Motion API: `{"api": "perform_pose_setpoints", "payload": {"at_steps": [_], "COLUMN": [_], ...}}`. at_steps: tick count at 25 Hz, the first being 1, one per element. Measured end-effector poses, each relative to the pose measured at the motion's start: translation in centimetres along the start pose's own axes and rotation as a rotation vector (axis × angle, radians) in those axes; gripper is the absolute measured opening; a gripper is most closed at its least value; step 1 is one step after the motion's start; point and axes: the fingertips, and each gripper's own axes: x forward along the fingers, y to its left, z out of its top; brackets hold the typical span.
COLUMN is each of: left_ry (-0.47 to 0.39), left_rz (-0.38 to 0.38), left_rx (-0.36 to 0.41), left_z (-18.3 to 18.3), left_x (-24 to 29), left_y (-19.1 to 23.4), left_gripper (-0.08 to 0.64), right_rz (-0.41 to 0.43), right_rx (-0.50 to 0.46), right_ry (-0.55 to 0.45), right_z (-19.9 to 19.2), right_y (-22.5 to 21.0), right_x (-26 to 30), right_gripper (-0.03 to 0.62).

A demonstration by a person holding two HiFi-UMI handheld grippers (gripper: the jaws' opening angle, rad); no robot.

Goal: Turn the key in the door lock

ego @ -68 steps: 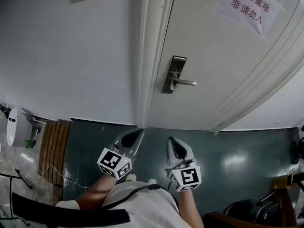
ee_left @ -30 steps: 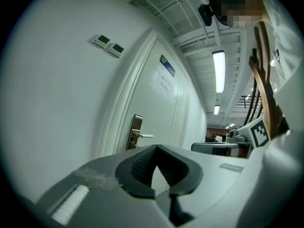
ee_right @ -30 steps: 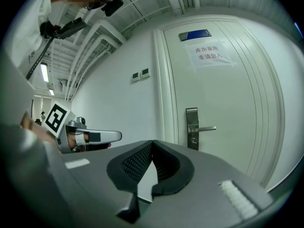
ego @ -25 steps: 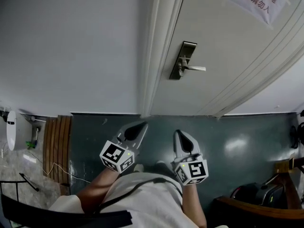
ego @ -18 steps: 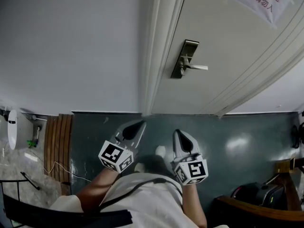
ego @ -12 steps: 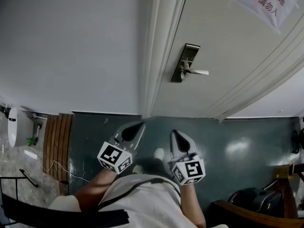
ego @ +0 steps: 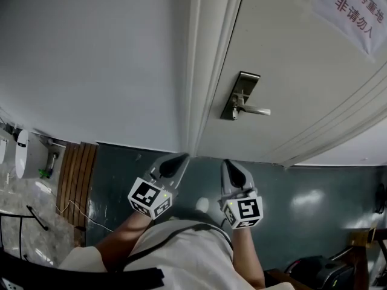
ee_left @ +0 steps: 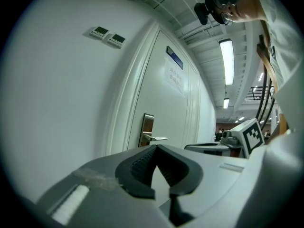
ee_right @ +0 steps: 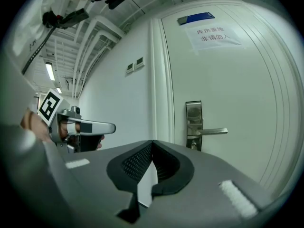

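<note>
Door lock (ego: pixel 240 95): tall brushed-metal plate set on white door (ego: pixel 290 71), close to door's edge. Lever handle (ego: pixel 257 110) projects right from plate. Small keyhole fitting (ee_right: pixel 192 144) seen under lever; whether key sits in it cannot be told.

Left gripper (ego: pixel 181 157) and right gripper (ego: pixel 228 162) seen below lock, well apart from it, both clenched on nothing.

Door frame (ego: pixel 199 65) just left of lock. Paper notice (ego: pixel 355 12) up-right of lock. Wall control panels (ee_left: pixel 108 35) up-left of lock.
</note>
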Motion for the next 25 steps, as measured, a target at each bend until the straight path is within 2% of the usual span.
{"api": "perform_pose_setpoints", "payload": {"at_steps": [13, 25], "left_ry": [0.026, 0.072], "left_rz": [0.052, 0.128], "left_rx": [-0.022, 0.021], "left_z": [-0.5, -1.8], "left_x": [8.8, 12.2], "left_y": [0.0, -0.2], "left_gripper": [0.005, 0.006], "right_rz": [0.050, 0.081], "right_rx": [-0.019, -0.103], "right_ry": [0.043, 0.115], "right_z": [-1.0, -3.9], "right_y": [-8.1, -12.2], "right_x": [4.7, 7.8], "right_gripper": [0.009, 0.009]}}
